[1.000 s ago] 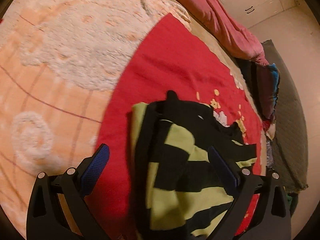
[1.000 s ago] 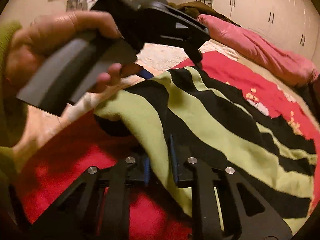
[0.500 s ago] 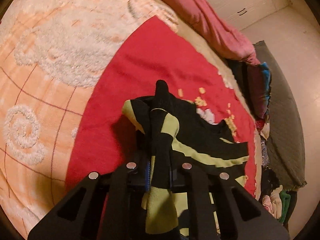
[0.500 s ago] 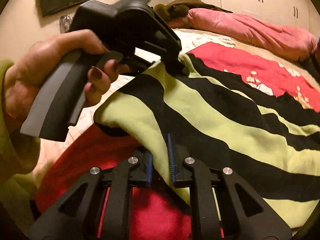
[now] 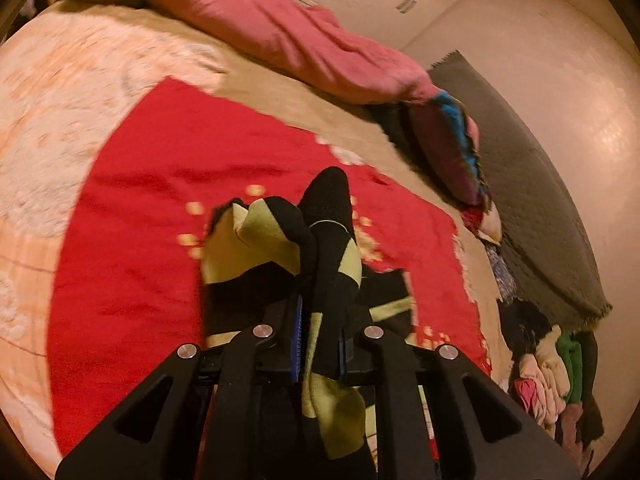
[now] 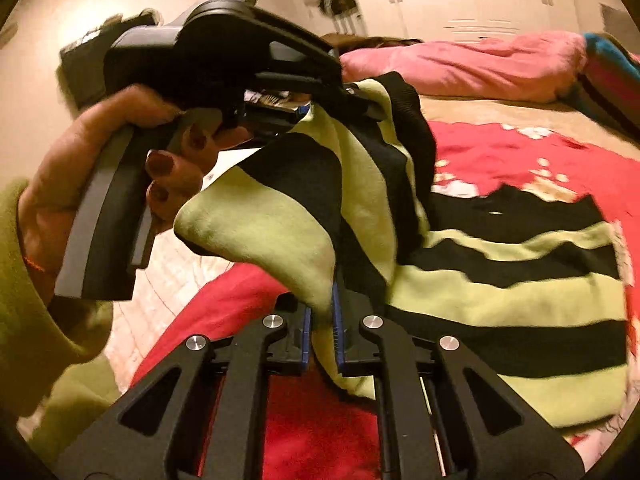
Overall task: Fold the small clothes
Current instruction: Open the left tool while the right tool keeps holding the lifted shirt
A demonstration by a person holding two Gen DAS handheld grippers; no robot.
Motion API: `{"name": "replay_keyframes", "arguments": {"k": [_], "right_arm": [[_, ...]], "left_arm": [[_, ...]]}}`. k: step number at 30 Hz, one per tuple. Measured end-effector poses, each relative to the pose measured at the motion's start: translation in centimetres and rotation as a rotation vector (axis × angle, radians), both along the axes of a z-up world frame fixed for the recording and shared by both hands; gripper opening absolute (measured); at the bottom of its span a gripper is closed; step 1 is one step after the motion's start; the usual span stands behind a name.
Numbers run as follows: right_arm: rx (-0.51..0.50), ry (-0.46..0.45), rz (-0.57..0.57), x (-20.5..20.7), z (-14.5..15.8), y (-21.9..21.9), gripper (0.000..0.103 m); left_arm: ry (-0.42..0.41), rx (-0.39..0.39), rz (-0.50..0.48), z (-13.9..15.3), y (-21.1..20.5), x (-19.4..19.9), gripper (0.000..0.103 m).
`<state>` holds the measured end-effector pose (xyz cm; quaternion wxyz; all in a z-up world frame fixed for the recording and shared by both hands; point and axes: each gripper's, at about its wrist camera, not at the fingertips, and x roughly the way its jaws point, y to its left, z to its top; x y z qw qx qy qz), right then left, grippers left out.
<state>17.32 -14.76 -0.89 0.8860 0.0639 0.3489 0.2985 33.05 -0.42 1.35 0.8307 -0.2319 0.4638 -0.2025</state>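
A small black and lime-green striped garment [image 6: 500, 280] lies partly on a red blanket [image 6: 560, 160] on the bed. My left gripper [image 5: 319, 344] is shut on one edge of the striped garment [image 5: 332, 264] and holds it lifted. It also shows in the right wrist view [image 6: 340, 96], held in a hand at upper left. My right gripper [image 6: 320, 336] is shut on another edge of the garment, lower and nearer. The cloth hangs bunched between the two grippers, with its far part resting on the blanket.
The red blanket [image 5: 140, 220] lies on a peach and white bedspread [image 5: 48, 128]. A pink duvet [image 5: 288, 36] runs along the far side. A multicoloured pillow [image 5: 452, 152], a grey mat [image 5: 532, 208] and a heap of clothes [image 5: 552, 368] are at the right.
My left gripper closed on the garment's edge and lifted it up and forward. The right gripper stayed shut on its edge and rose with it, so the cloth now hangs bunched.
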Motion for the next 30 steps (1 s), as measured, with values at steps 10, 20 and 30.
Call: {"name": "replay_keyframes", "arguments": {"k": [10, 20, 30], "right_arm": [[0.033, 0.059, -0.161, -1.2, -0.4, -9.7, 0.004], [0.070, 0.239, -0.266, -1.9, -4.8, -16.0, 0.023], [0.197, 0.181, -0.303, -2.0, -1.2, -17.9, 0.068]], "left_arm": [[0.031, -0.008, -0.161, -0.7, -12.7, 0.4, 0.032], [-0.067, 0.157, -0.109, 0.5, -9.7, -4.3, 0.040], [-0.008, 0.286, -0.001, -5.0, -4.5, -9.4, 0.044]]}}
